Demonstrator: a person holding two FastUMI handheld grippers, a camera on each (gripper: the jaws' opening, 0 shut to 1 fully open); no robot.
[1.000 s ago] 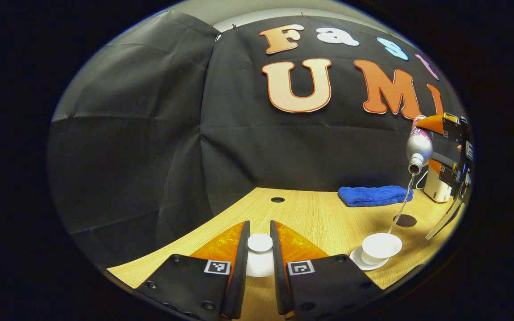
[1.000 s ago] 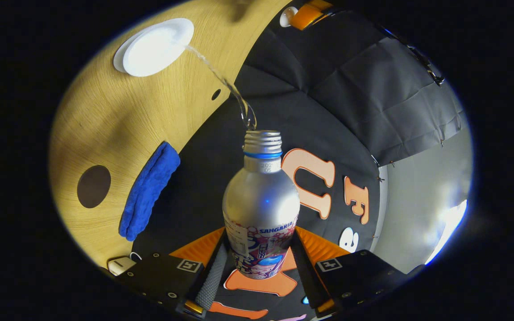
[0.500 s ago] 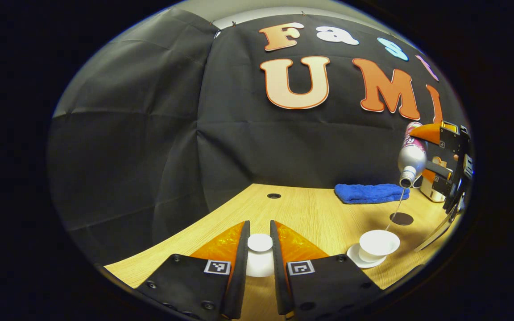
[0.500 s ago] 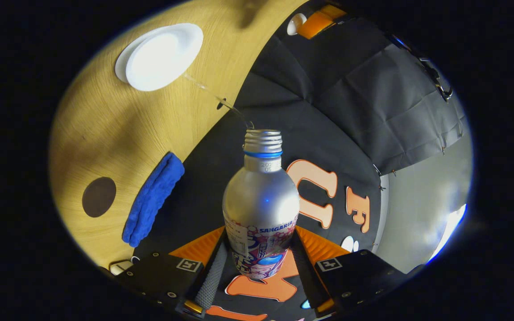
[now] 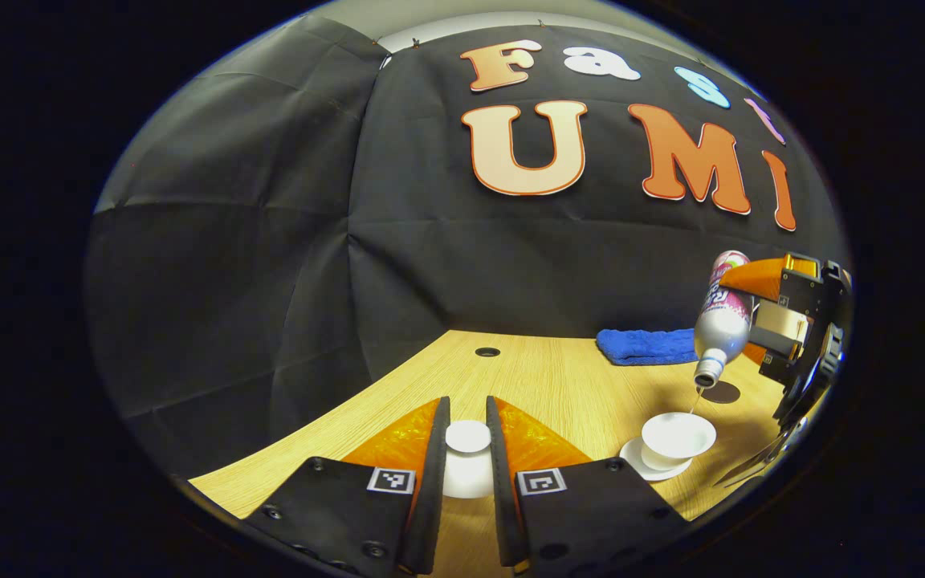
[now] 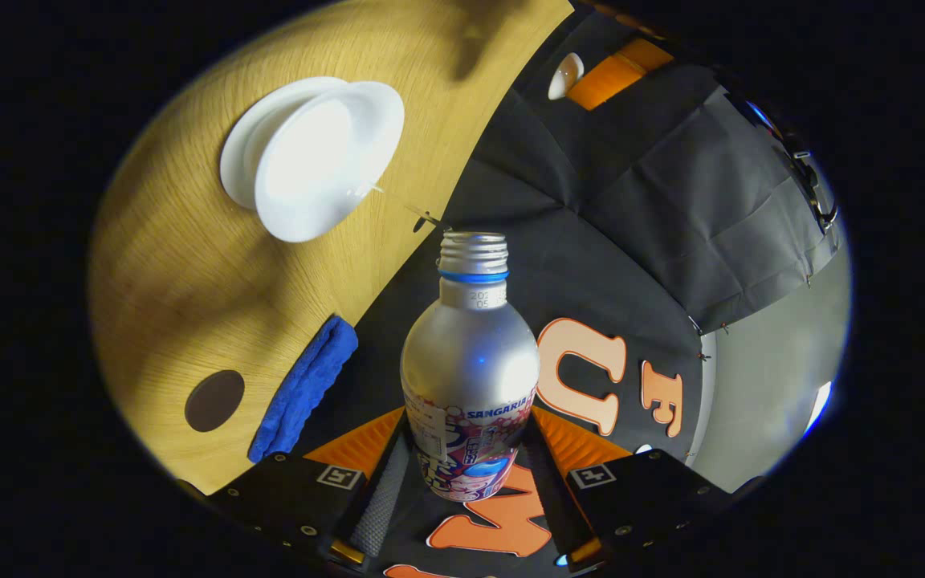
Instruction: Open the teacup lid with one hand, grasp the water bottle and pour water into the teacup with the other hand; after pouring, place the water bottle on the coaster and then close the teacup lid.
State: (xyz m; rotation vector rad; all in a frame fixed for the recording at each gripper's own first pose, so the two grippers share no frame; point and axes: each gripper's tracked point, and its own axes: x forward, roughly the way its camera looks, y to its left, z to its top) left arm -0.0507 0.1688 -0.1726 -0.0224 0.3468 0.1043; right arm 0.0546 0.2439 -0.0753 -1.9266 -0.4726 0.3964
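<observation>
In the left gripper view, the left gripper (image 5: 467, 470) holds one white teacup lid (image 5: 467, 437) between its jaws, above the counter (image 5: 559, 385). To the right stands one teacup (image 5: 677, 437) on one saucer (image 5: 631, 459), with one dark coaster (image 5: 721, 392) and one blue cloth (image 5: 643, 345) behind it.

In the right gripper view, the right gripper (image 6: 466, 482) has its jaws closed on one water bottle (image 6: 469, 377), tilted with its mouth toward the teacup (image 6: 326, 160); a thin stream of water (image 6: 402, 202) runs between them.
</observation>
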